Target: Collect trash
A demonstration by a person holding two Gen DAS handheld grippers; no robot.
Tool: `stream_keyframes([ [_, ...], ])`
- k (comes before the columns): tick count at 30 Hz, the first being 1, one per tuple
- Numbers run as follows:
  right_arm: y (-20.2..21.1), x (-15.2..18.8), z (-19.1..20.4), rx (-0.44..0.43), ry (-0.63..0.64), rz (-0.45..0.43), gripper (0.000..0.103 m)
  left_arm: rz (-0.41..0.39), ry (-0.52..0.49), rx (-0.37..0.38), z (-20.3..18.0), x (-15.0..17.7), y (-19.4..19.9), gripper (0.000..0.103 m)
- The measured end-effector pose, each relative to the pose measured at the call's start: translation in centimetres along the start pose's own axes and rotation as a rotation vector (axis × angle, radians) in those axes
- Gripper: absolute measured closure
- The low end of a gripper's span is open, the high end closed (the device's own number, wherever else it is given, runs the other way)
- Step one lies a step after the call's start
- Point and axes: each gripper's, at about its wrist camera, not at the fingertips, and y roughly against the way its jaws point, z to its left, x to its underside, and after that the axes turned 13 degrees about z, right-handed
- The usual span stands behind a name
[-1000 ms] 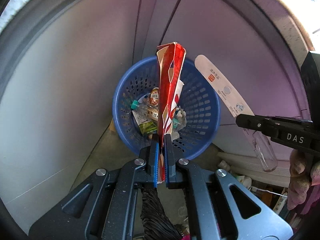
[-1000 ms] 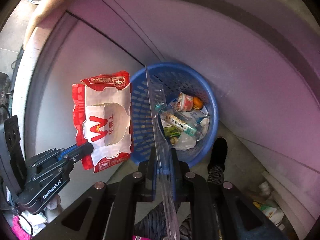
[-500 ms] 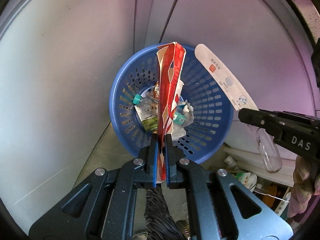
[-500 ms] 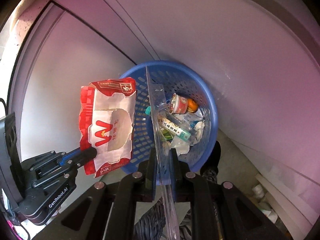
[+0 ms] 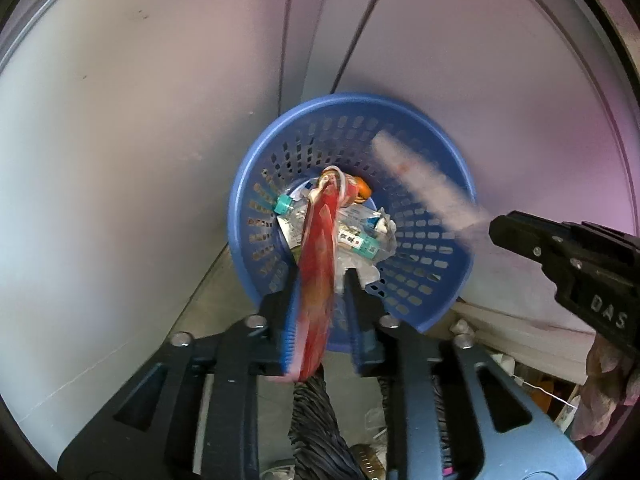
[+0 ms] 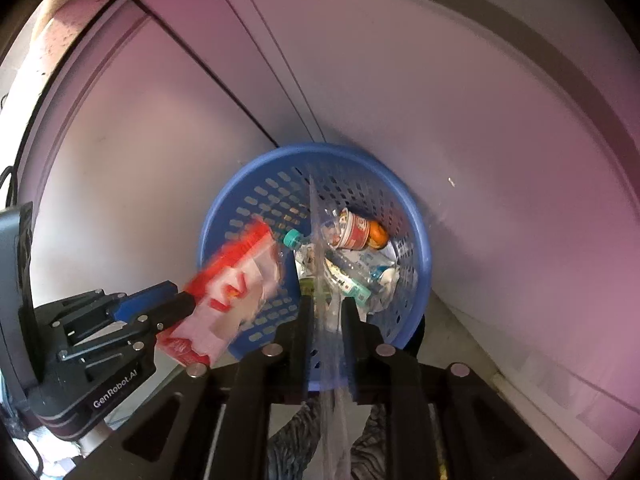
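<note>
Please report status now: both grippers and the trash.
Left hand-held gripper open, red paper wrapper dropping. Right hand-held gripper open, clear plastic sleeve loose. Round blue plastic basket below, unobstructed.

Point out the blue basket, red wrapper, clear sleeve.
blue basket [image 5: 460,184]: left wrist view, right rim.
red wrapper [image 6: 232,284]: right wrist view, printed face.
clear sleeve [image 6: 318,264]: right wrist view, thin edge.

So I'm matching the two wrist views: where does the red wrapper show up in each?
Left wrist: the red wrapper is edge-on at lower centre, between the open left gripper's fingers.
Right wrist: lower left, blurred, face-on with a red W, at the left gripper's tip, over the basket's left rim.
Shared landmark: the blue basket with the red-and-white cup inside.
</note>
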Motion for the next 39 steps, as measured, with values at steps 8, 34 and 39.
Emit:
stream_keyframes([
  [8,1.0,0.2,0.6,0.021,0.03,-0.024,0.07,-0.011,0.016,-0.015,0.4,0.2,0.9,0.074],
  [34,10.6,1.8,2.3,0.016,0.14,-0.155,0.048,-0.193,0.005,-0.057,0.3,1.1,10.5,0.05],
  [39,13.8,2.2,2.6,0.008,0.165,-0.201,0.043,-0.237,-0.004,-0.069,-0.2,1.1,12.8,0.05],
])
